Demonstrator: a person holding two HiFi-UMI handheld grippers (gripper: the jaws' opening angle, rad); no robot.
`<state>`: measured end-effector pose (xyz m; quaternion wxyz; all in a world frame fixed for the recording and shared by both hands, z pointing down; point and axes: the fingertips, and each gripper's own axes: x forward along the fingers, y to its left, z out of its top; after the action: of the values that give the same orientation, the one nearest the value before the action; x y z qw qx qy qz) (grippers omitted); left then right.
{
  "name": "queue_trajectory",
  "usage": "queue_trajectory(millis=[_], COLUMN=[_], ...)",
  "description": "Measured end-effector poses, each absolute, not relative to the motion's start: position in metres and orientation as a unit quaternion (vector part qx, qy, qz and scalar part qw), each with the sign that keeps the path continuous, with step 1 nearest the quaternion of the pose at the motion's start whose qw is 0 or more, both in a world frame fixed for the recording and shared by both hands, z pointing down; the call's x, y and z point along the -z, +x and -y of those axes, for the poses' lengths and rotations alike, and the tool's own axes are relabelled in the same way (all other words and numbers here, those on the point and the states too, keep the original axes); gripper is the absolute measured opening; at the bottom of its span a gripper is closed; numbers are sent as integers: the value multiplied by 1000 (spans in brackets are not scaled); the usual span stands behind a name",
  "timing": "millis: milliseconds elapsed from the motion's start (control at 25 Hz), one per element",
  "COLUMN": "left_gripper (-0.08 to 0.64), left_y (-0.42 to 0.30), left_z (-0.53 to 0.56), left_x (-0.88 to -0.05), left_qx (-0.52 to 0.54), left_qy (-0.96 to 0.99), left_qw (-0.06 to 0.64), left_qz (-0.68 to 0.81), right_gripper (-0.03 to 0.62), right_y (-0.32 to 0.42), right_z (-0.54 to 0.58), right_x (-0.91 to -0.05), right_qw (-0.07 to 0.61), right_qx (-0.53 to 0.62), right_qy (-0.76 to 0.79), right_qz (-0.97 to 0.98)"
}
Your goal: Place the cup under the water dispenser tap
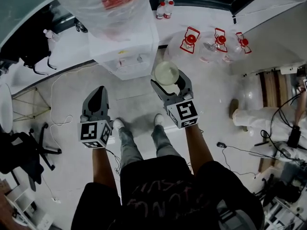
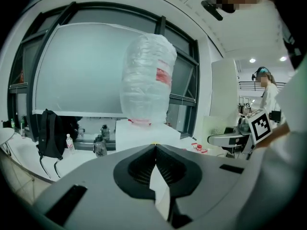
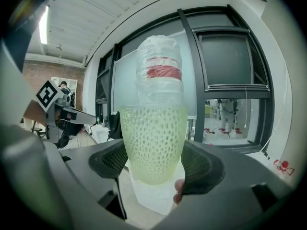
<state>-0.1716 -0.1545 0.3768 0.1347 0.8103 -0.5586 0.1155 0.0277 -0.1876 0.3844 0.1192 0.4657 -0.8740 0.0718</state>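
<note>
A pale green dimpled cup [image 1: 166, 72] stands upright between the jaws of my right gripper [image 1: 169, 81], which is shut on it. In the right gripper view the cup [image 3: 153, 143] fills the gap of the gripper [image 3: 156, 166], with the wrapped water bottle [image 3: 160, 75] behind it. The white water dispenser [image 1: 125, 51] stands just ahead and left of the cup, and its small taps [image 1: 130, 60] are on the front face. The cup is held in the air to the right of the taps. My left gripper [image 1: 98, 92] is shut and empty, its jaws [image 2: 154, 150] meeting, pointed at the dispenser [image 2: 144, 134].
Several empty water jugs with red caps [image 1: 218, 43] lie right of the dispenser. Small bottles [image 1: 164, 7] stand on the ledge behind. A black office chair [image 1: 24, 152] and a dark backpack [image 1: 26, 42] are at the left. A seated person [image 1: 254, 115] and floor cables [image 1: 240, 150] are at the right.
</note>
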Motion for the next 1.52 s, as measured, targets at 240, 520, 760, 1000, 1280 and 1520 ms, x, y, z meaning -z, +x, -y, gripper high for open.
queue_trajectory(millis=[240,520,760,1000,1280,1520], left_gripper=[9,9,11,9,9,9], left_y=[-187,-195,-198,-202,-210,-216], left_z=[166,173,169,168,171,179], left_x=[-403,-441,-475,-512,-562,-607], left_qx=[-109,-113,-115,-123,-126,-129], left_qy=[811,815,816,812,808,805], left_qw=[142,145,149,143,137,135], left_qz=[557,550,546,552,558,563], right_gripper=[351,351,351,351,351,351], right_y=[19,9,1,-9,-18,-23], right_z=[190,191,191,196,201,213], right_x=[-416,-453,-488,-517,-572,-621], right_qw=[138,148,150,141,141,148], right_qx=[-84,-86,-93,-90,-93,-95], right_qy=[476,478,481,479,472,466], right_qz=[865,861,859,862,865,867])
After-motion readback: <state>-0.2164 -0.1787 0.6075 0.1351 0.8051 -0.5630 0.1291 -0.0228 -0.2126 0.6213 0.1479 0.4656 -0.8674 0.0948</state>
